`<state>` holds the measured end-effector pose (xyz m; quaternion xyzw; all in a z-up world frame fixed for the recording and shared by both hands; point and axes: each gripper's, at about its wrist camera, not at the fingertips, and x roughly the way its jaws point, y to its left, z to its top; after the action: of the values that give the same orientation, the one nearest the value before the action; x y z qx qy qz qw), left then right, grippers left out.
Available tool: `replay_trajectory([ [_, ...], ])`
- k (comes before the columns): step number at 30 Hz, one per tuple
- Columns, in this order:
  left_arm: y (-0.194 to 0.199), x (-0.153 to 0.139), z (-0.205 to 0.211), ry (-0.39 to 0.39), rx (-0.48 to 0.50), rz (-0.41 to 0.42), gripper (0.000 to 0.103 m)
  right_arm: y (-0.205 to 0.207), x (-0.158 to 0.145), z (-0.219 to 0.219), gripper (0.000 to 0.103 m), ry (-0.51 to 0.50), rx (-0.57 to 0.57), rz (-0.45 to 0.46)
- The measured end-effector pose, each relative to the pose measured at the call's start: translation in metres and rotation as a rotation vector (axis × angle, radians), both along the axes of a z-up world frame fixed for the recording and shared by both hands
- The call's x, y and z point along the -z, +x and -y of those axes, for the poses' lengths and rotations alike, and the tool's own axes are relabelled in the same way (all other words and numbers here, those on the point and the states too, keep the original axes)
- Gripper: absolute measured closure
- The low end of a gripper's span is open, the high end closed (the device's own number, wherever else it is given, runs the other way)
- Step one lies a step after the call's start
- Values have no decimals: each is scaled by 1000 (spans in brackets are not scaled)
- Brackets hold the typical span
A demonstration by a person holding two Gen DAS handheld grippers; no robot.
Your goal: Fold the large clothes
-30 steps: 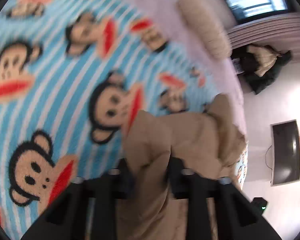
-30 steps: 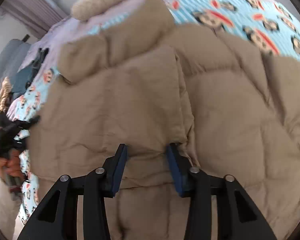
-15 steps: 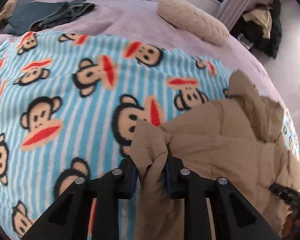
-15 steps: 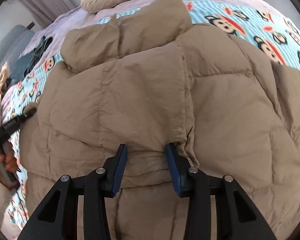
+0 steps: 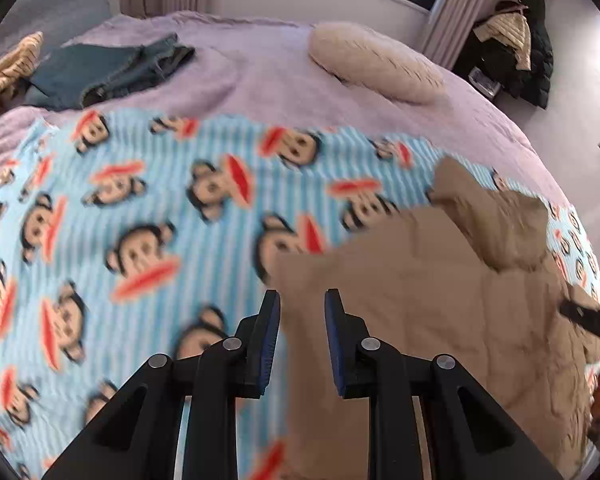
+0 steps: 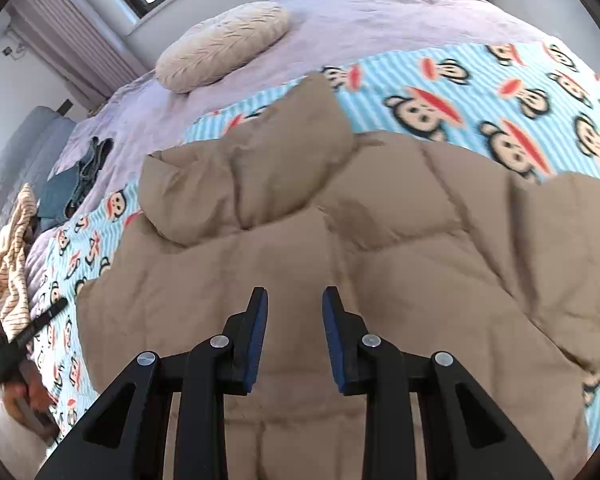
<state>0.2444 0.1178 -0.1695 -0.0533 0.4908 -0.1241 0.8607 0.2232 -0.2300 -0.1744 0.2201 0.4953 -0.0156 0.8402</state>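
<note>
A tan quilted puffer jacket [image 6: 380, 240] lies spread flat on a blue striped monkey-print blanket [image 6: 500, 92], its hood [image 6: 252, 176] toward the pillow. In the left wrist view the jacket [image 5: 440, 300] fills the right side. My left gripper [image 5: 302, 304] is open and empty, raised above the jacket's left edge. My right gripper [image 6: 294, 300] is open and empty above the middle of the jacket. The left gripper also shows at the left edge of the right wrist view [image 6: 28, 336].
The blanket [image 5: 120, 220] covers a lilac bedspread [image 5: 260, 60]. A cream pillow [image 5: 376, 62] lies at the head. Folded jeans [image 5: 108, 68] and a striped beige garment [image 5: 4, 68] lie at the far left. Dark clothes hang on a chair [image 5: 512, 52] beside the bed.
Both grippers have opened and let go of the jacket, then lifted back. The jacket's edge has dropped flat onto the blanket.
</note>
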Motion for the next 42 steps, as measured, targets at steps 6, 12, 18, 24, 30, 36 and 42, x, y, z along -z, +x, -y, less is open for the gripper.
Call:
replay_trajectory([
  [6,-10,58,25,70,-24,-59,78,5,47,2,79,-14,28,-70],
  [12,-8,63,29,100,-35,-58,78,0,41,9,81,-18,27,-65],
  [18,-15,35,22,139,-77,-69,78,-35,30,43,77,29,116,-99],
  [24,-45,1,44,165,-39,-37,78,-82,17,64,63,94,153,-111],
  [30,-82,-17,81,110,-16,-69,78,-128,14,81,59,180,196,-126],
  [36,-116,-18,119,90,35,-104,78,-166,12,103,51,231,250,-140],
  [42,-144,-24,162,106,92,-90,5,-199,16,129,46,277,302,-153],
])
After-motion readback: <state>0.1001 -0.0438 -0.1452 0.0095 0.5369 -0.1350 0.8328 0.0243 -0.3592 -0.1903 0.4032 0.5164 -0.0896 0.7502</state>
